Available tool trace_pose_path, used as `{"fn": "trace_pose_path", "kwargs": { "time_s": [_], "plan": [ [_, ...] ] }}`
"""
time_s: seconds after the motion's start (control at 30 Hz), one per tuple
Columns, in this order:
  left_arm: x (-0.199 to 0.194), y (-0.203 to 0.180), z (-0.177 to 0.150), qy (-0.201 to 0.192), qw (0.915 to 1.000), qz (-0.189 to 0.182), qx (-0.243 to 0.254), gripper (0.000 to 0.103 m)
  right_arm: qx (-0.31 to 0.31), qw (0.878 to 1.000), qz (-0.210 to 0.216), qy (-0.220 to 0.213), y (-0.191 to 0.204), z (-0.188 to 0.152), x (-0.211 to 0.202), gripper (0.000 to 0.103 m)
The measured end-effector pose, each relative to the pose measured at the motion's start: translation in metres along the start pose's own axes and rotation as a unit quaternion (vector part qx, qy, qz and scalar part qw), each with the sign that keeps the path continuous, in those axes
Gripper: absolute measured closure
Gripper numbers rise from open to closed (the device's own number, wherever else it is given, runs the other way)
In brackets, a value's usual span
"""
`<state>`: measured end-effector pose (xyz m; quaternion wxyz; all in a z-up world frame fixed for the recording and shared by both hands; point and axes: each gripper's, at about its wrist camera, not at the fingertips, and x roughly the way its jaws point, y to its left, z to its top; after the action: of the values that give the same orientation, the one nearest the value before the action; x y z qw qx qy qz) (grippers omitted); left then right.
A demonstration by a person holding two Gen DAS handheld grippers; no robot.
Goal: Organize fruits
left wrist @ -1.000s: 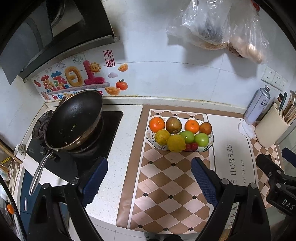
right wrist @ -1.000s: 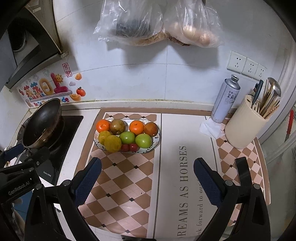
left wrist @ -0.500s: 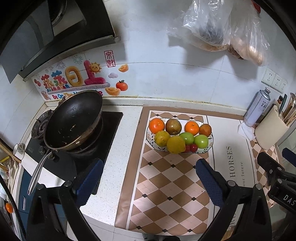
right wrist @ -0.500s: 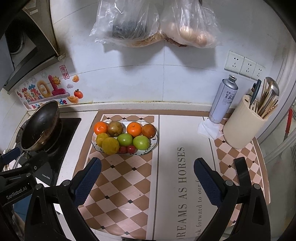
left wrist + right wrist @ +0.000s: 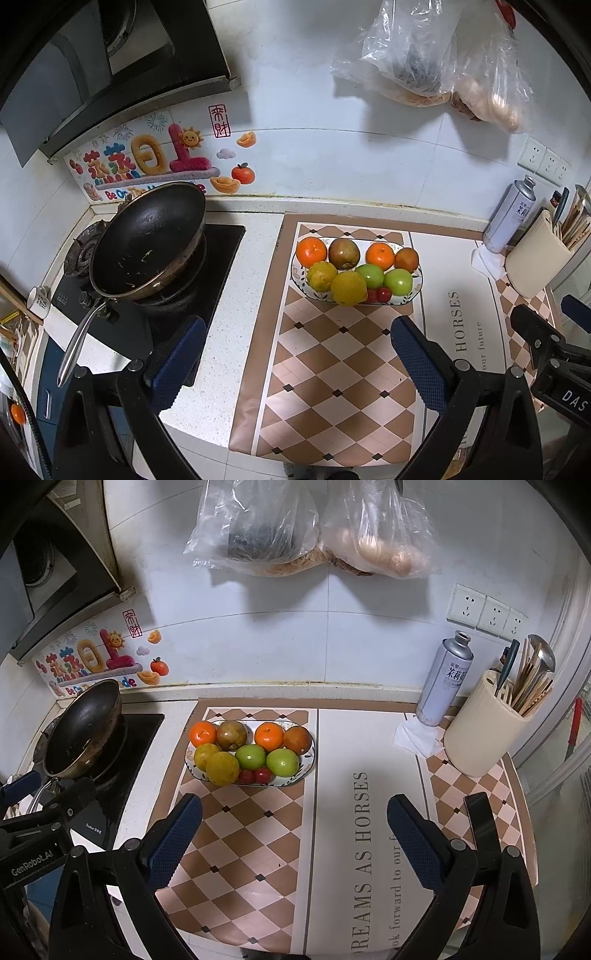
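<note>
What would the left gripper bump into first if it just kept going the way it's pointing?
Probably the checkered mat on the counter: the open left gripper points down at bare mat, short of the fruit plate. Nothing stands in between, though depth is hard to judge.

Left hand-held gripper open, right hand-held gripper open

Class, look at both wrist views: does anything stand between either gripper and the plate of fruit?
Nothing visible does. Only bare checkered mat lies between the open left gripper and the plate of fruit; likewise for the open right gripper.
</note>
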<state>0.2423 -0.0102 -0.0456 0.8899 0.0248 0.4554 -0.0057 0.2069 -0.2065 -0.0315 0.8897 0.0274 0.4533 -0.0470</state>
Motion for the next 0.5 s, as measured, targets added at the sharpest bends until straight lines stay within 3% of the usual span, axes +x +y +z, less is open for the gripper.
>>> {"fn": "trace_pose_path", "kwargs": {
  "time_s": [0.5],
  "plan": [
    [-0.013, -0.004, -0.004, -0.016, 0.9998, 0.004, 0.005, 0.001, -0.001, 1.0, 0.001, -0.003, -0.003, -0.008, -0.011, 0.001]
  ]
}}
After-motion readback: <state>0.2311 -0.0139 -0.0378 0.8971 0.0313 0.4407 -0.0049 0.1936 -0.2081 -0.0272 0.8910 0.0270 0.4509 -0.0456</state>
